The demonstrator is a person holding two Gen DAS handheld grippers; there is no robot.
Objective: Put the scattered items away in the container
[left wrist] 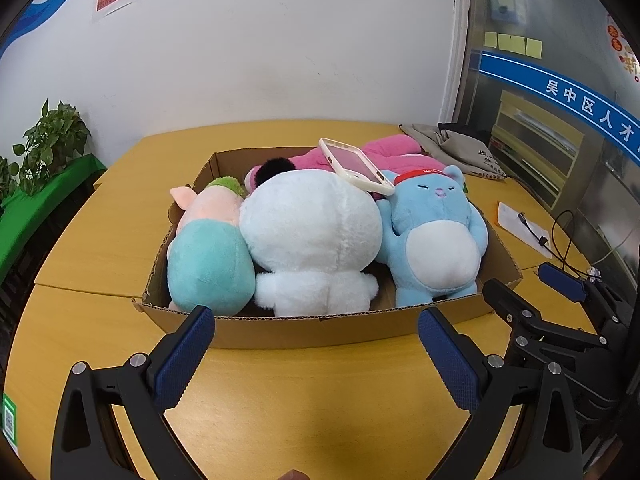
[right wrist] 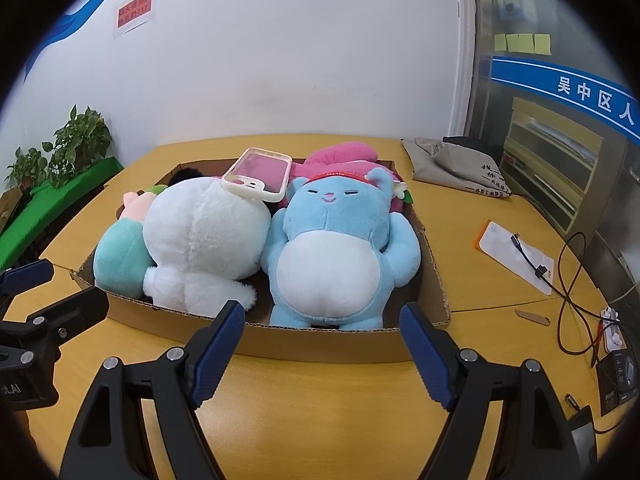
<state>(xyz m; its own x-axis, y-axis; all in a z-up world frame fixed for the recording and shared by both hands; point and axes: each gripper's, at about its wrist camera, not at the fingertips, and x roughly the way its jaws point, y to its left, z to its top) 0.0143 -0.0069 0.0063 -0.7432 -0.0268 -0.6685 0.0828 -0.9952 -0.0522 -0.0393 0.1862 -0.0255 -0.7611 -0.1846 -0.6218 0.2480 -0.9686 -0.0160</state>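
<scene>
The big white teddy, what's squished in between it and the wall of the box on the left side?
A teal and pink plush fills the gap between the white plush and the left wall of the cardboard box; the left wrist view shows it best.

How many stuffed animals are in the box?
5 show: teal-and-pink plush at left, white plush in the middle, blue plush at right, pink plush and a dark-topped one behind. More may be hidden underneath.
</scene>
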